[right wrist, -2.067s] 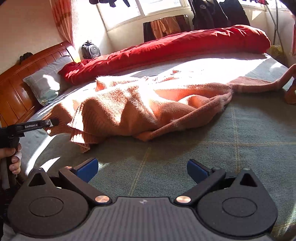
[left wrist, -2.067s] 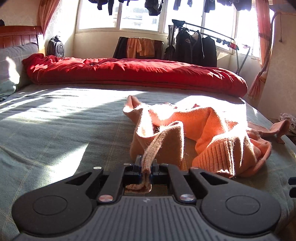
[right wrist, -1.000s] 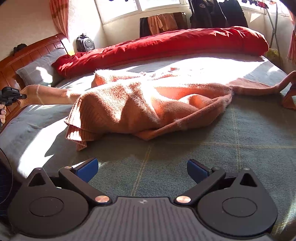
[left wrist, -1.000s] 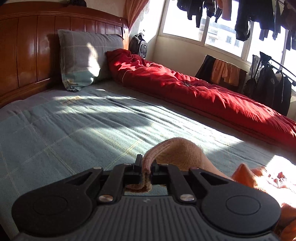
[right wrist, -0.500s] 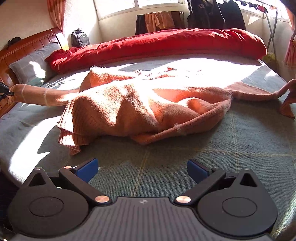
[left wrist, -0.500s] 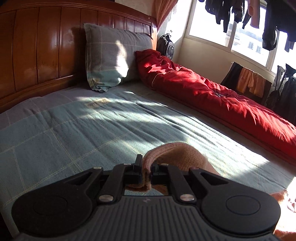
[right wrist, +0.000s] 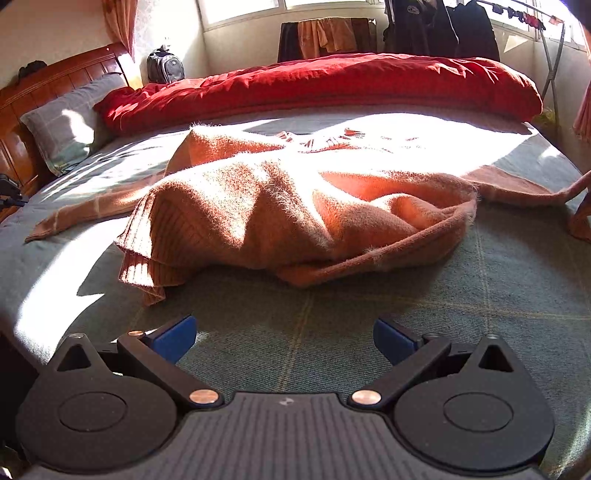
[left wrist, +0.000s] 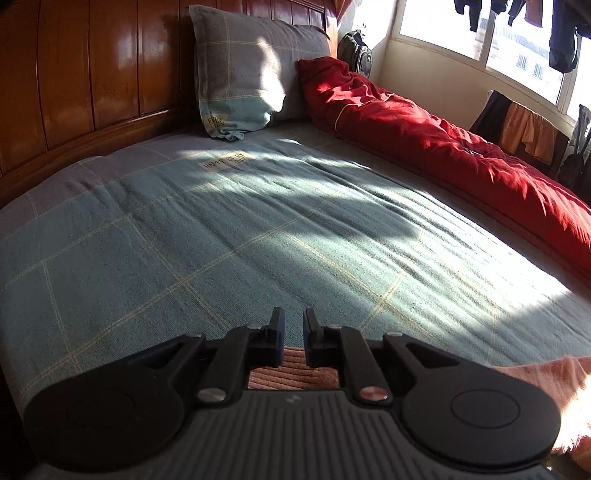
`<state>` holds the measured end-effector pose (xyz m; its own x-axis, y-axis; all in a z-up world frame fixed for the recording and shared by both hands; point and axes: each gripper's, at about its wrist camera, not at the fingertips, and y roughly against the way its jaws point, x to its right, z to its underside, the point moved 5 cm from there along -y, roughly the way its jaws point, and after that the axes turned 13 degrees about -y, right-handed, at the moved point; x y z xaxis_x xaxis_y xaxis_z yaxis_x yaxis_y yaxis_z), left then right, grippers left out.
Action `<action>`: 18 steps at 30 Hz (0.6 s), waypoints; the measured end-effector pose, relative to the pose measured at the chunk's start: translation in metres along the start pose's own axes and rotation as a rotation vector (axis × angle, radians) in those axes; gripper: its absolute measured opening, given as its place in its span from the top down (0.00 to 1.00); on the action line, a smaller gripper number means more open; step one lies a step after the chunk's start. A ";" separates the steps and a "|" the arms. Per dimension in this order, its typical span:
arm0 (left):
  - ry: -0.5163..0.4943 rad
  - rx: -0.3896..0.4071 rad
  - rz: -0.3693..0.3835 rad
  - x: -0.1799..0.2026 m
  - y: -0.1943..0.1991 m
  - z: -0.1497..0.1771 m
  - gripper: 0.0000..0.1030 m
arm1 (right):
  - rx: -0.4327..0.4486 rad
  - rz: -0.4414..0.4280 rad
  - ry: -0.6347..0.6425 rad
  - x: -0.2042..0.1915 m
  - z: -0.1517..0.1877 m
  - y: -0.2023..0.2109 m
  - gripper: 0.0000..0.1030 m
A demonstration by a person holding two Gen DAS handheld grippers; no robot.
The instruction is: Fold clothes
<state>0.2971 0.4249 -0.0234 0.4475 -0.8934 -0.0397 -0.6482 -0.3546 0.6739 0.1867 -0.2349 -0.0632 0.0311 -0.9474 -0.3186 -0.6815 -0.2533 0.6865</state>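
One orange sweater [right wrist: 295,214] on bed [right wrist: 480,302], long axis crosswise, sleeve tip toward headboard [left wrist: 74,74]. Our left gripper [left wrist: 291,332] jaws opening, cuff lying below, released. Our right gripper [right wrist: 284,338] spread wide, empty, near sweater hem.

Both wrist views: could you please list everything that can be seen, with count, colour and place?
sweater: one, orange, spread across the middle of the bed, one sleeve stretched toward the headboard
bedsheet: one, grey-green check, covering the bed
duvet: one, red, rolled along the window side
pillow: one, grey check, leaning on the headboard
headboard: one, brown wood, at the bed's end
backpack: one, dark, beside the headboard near the window
hanging clothes: several, dark and orange, on a rack by the window
left gripper: one, black, jaws opening, sleeve cuff lying below them
right gripper: one, black with blue pads, jaws wide, nothing between
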 end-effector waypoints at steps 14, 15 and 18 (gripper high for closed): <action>-0.181 -0.028 0.200 0.074 0.014 0.019 0.81 | -0.010 -0.027 0.013 -0.008 0.003 -0.003 0.00; -0.206 -0.030 0.229 0.089 0.015 0.021 0.81 | -0.009 -0.025 0.012 -0.008 0.003 -0.003 0.00; -0.270 -0.034 0.332 0.134 0.018 0.025 0.79 | -0.015 -0.023 0.008 -0.007 0.004 -0.006 0.00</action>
<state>0.3297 0.2915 -0.0348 0.0376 -0.9993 -0.0048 -0.7075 -0.0300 0.7061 0.1878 -0.2263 -0.0681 0.0525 -0.9426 -0.3297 -0.6697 -0.2782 0.6886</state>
